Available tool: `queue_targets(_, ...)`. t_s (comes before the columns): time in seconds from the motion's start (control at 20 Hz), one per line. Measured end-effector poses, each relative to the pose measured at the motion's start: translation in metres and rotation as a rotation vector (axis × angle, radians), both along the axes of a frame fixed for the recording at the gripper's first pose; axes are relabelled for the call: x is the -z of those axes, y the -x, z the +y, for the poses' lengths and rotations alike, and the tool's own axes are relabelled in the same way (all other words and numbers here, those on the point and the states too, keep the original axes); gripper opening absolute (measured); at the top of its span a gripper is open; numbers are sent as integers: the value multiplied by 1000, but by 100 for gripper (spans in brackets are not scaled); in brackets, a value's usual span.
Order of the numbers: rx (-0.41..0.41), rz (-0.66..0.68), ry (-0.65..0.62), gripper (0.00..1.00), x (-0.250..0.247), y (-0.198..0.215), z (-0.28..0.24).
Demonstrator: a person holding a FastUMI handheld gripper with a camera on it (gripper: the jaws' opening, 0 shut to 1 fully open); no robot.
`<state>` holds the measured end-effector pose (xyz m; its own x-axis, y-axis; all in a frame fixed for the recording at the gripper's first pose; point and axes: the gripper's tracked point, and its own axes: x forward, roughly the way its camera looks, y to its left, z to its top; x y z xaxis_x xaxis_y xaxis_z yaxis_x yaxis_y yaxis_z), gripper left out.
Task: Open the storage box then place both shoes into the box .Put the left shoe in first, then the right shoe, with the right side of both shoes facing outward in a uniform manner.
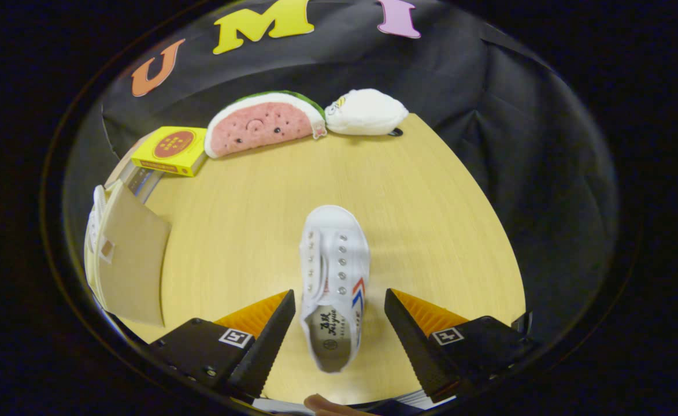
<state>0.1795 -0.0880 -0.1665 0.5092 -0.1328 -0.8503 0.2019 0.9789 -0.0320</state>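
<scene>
Your gripper (pixel 339 303) has its fingers spread wide, one on each side of the white canvas sneaker (pixel 333 283), neither touching it. The shoe lies on the wooden table (pixel 431 219) near its front edge, toe pointing away from you toward the far edge, heel opening between the fingers. The red and blue stripes show on its right flank.

Over at the table's left edge stands the storage box (pixel 133 266), its cardboard lid raised, with what looks like another white shoe (pixel 93 222) just behind it; you cannot tell for sure whether that one sits inside.

Expect the sneaker to be light and soft. The canvas upper will cave in if you squeeze across the open heel, so the grip may feel spongy and the shoe may sag toe-down once lifted. The rubber sole rim is the stiffer part; closing low on the two sides at mid-foot, just ahead of the heel opening, should hold best. The canvas is not slippery, so modest pressure ought to do.

Along the far edge sit a yellow carton (pixel 171 151), a watermelon-slice plush (pixel 263 122) and a white plush (pixel 366 112), well apart from your work.
</scene>
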Motion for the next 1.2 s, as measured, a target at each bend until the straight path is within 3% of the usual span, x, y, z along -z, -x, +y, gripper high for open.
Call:
queue_targets(0.25,-13,57,-27,97,21,10,-11)
queue_targets(0.4,-56,108,91,94,30,21,-33)
queue_targets(0.55,-12,103,50,93,37,10,-32)
queue_targets(0.6,-13,115,11,86,43,9,-24)
queue_targets(0.8,-27,156,-15,32,46,3,-8)
queue_targets(0.9,-25,183,22,18,44,3,-7)
queue_targets(1.2,-48,208,116,18,43,0,-17)
